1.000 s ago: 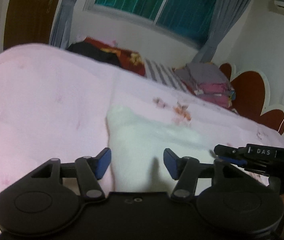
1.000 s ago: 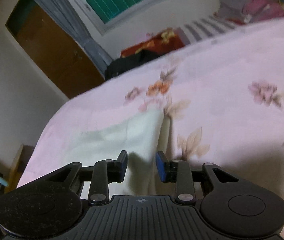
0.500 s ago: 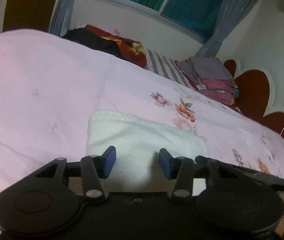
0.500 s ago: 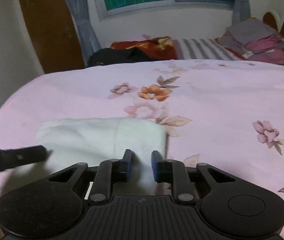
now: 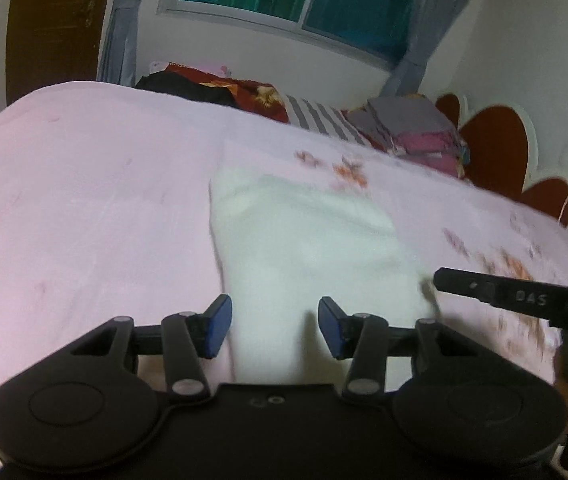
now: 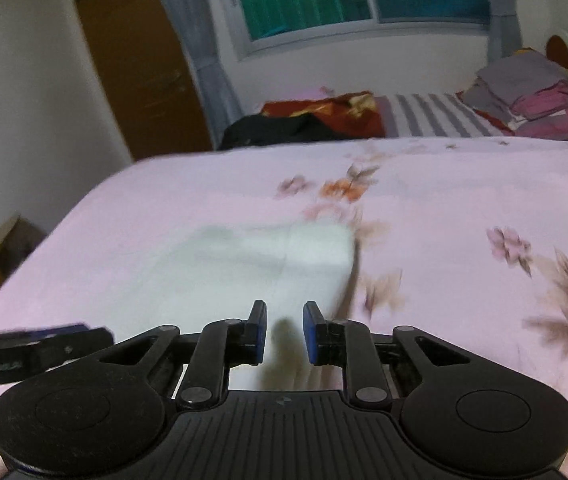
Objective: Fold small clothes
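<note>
A white folded cloth [image 5: 307,240] lies on the pink floral bedsheet [image 5: 84,200]. My left gripper [image 5: 274,326] hovers over its near edge, open, the blue pads clear of the fabric on both sides. In the right wrist view the same cloth [image 6: 268,256] sits just ahead of my right gripper [image 6: 285,332]. Its jaws stand a narrow gap apart and the pads do not press on the cloth. The right gripper [image 5: 523,300] shows at the cloth's right corner, and the left gripper [image 6: 24,348] at the lower left. Both views are blurred.
A stack of folded clothes [image 6: 531,96] sits at the far end by the red heart-shaped headboard [image 5: 495,136]. A dark garment [image 6: 284,128] and red bedding lie under the window. A wooden door [image 6: 136,60] stands at the left. The bed's edge drops off at the left.
The right jaws have narrowed since a second ago. Both grippers have shifted sideways over the cloth, which now sits closer and further right in the left wrist view than half a second ago.
</note>
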A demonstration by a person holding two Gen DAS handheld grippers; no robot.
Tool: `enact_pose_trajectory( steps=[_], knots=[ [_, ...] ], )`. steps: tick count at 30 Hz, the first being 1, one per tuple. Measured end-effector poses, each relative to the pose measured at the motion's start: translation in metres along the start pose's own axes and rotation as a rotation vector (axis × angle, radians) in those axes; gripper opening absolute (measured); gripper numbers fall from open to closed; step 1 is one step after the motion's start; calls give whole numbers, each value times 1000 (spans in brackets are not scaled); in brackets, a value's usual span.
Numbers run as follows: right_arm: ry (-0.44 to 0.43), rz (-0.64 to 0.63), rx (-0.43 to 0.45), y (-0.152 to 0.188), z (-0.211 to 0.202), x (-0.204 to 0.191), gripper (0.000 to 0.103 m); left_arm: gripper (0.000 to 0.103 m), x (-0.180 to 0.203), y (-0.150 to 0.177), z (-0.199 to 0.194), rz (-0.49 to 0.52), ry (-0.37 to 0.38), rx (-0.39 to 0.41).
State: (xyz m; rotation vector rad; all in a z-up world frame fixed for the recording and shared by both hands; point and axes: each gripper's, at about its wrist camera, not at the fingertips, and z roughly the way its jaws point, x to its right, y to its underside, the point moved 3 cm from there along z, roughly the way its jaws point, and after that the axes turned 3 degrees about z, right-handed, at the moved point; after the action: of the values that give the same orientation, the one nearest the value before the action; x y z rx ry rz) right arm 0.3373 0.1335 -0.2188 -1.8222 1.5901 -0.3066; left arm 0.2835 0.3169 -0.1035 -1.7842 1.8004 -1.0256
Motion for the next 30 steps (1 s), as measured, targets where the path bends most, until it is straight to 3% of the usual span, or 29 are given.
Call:
enact_pose_trajectory(
  steps=[5,9,11,14,16,18,23,26,30],
  knots=[
    [-14,13,-49,45,-26,-10,21,45,11,30,-5,0,9,-48],
    [47,-58,-97,76,-26,-19,21,45,13,43,0,-52,24,-81],
    [107,-88,-120,87,-23,-13,20,45,17,45,-1,-38,14,-86],
    [112,4,-124,92,-23,0,20,48,23,48,-2,-15,-15,-91],
    [133,-12,-126,93,-25,-4,20,50,24,47,-3,-9,-33,-95],
    [132,17,-119,94,-25,2,20,56,24,46,-3,-7,-53,-100],
    [136,47,-120,93,-24,2,21,87,24,43,-12,1,-126,-105],
    [131,59,-125,93,-29,2,21,101,24,40,-21,-13,-156,-110],
    [137,59,-121,85,-33,-1,23,102,29,38,-39,-21,-177,-137]
  ],
)
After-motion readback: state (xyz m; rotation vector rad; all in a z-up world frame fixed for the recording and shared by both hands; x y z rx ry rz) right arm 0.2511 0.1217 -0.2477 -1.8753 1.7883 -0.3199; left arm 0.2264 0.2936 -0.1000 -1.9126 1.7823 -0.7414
